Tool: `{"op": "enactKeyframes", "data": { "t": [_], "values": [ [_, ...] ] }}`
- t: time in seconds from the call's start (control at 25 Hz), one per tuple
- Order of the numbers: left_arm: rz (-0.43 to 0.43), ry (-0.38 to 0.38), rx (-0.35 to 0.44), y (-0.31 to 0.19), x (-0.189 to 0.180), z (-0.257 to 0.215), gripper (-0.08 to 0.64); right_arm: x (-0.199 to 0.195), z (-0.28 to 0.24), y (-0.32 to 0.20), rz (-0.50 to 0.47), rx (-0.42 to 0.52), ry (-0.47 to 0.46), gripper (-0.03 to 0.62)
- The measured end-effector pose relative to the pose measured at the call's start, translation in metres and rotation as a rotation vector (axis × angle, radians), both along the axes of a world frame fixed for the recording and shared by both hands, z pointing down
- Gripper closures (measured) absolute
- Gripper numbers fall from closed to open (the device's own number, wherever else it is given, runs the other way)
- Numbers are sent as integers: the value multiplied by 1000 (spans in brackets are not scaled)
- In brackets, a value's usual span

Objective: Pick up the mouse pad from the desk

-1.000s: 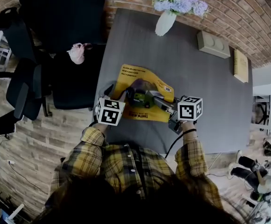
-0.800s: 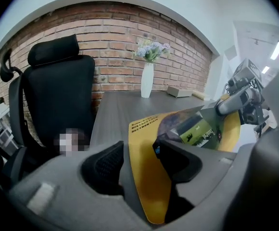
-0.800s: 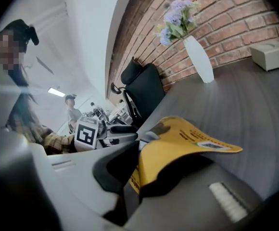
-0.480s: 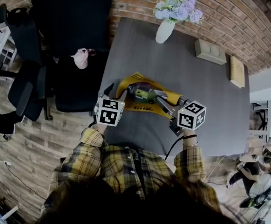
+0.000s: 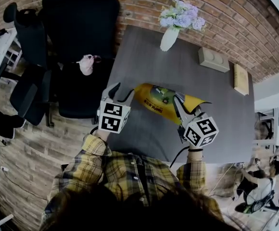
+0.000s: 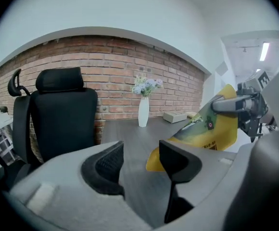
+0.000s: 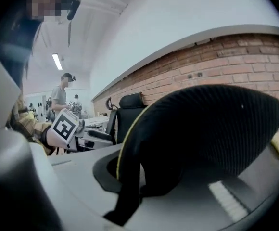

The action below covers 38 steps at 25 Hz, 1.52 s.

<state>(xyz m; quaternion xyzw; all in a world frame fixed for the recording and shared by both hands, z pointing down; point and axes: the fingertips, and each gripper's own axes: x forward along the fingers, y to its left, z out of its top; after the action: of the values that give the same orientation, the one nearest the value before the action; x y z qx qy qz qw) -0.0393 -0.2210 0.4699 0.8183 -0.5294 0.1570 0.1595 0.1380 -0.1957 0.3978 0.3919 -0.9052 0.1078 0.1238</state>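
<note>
Well, the mouse pad is up off the counter, hanging in the air above its near half. It is yellow with green and dark print on its top face, and it bows into an arch, with one end sagging toward my left side. My right tongs are clamped on its right part, jaws closed tight on the pad. In the right gripper view its black meshed underside curves up over the jaws and fills most of the picture, with a thin yellow line along its edge.

My left tongs sit just to the left of the pad and do not touch it. Their jaws stand wide apart and nothing is between them but bare counter behind. From that side I see the yellow pad slanting up to the right, where the other tongs pinch it.

Farther off, at the back edge of the counter, a white vase of pale purple flowers stands upright. A grey box lies to its right, and a flat tan thing lies near the right edge. Left of the counter is a black office chair, with something small and pink lying below it in the head view. A brick wall runs behind it all.
</note>
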Motion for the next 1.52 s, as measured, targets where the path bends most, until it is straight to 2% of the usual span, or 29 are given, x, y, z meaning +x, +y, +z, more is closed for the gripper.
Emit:
{"op": "enactKeyframes", "data": {
  "t": [0.28, 0.56, 0.72, 1.12, 1.52],
  "values": [
    [31, 29, 112, 10, 9, -55, 360, 9, -46, 8, 138, 197, 63, 578],
    [42, 54, 197, 29, 15, -92, 417, 12, -67, 17, 222, 282, 93, 578],
    [24, 56, 229, 39, 12, -103, 453, 14, -72, 25, 251, 293, 70, 578],
    [9, 30, 242, 57, 11, -104, 555, 25, -69, 40, 293, 269, 41, 578],
    [18, 20, 232, 60, 14, -96, 561, 28, -63, 44, 305, 258, 49, 577]
  ]
}}
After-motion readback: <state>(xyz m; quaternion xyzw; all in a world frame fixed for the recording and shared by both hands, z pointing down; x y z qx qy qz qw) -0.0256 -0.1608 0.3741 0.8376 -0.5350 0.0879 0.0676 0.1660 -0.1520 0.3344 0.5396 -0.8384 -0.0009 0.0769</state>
